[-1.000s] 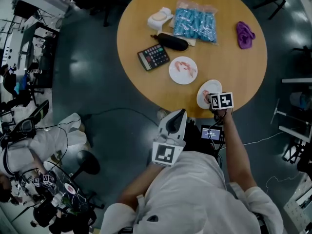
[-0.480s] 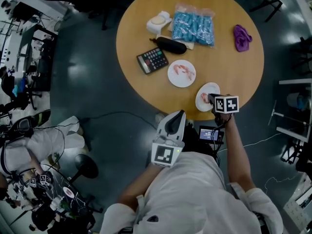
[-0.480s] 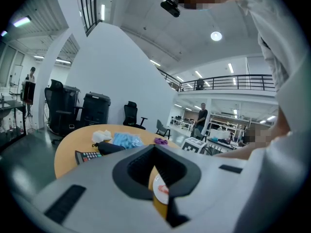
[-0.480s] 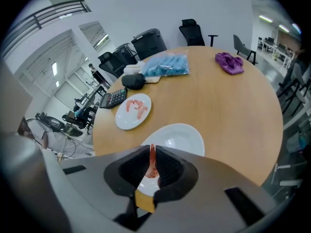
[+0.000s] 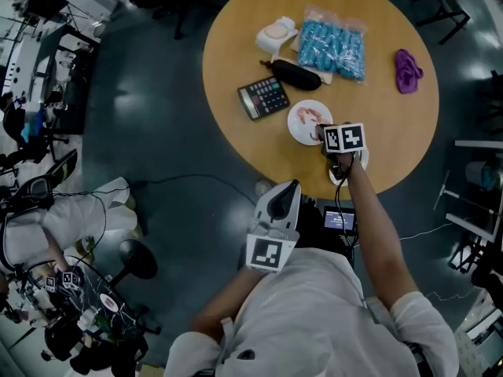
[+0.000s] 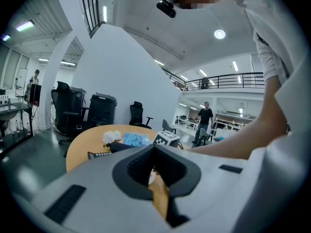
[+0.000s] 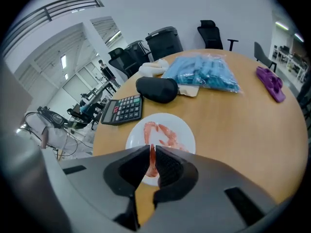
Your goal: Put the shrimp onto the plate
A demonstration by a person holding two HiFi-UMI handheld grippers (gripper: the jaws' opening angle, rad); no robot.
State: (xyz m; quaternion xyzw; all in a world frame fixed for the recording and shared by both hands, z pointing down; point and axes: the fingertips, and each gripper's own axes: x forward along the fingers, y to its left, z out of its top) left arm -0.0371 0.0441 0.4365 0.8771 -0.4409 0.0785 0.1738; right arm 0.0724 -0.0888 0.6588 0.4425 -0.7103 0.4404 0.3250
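1. Looking steeply down, the head view takes in a round wooden counter point(image 5: 236, 61) bearing:
   - a white plate point(image 5: 302, 116) with red pieces on it, near the person's edge;
   - a calculator point(image 5: 264, 97) just left of that plate;
   - a black pouch point(image 5: 295, 74) behind the calculator;
   - a white bundle point(image 5: 277, 34) and a blue packet point(image 5: 334, 45) at the far side;
   - a purple cloth point(image 5: 408, 70), well apart at the right.
2. Same view: the right gripper point(image 5: 324, 134), marker cube uppermost, reaches over the right rim of the plate. A second plate point(image 5: 335, 175) shows partly beneath the hand, at the counter's edge.
3. Same view: the left gripper point(image 5: 288, 187) is held off the counter, close to the person's torso and above the dark floor.
4. Left gripper view: the fingers are drawn together with nothing between them. Beyond them lie the counter, the calculator, pouch and blue packet, with the other gripper's marker cube above.
5. Right gripper view: the fingers are pinched on one shrimp point(image 7: 152, 161), which hangs upright between them over the near rim of the plate. Whether it touches the plate cannot be told.
6. Same view: other shrimp point(image 7: 166, 136) lie flat on the plate's centre. The calculator sits to its left, the pouch and blue packet behind, and the purple cloth at far right.
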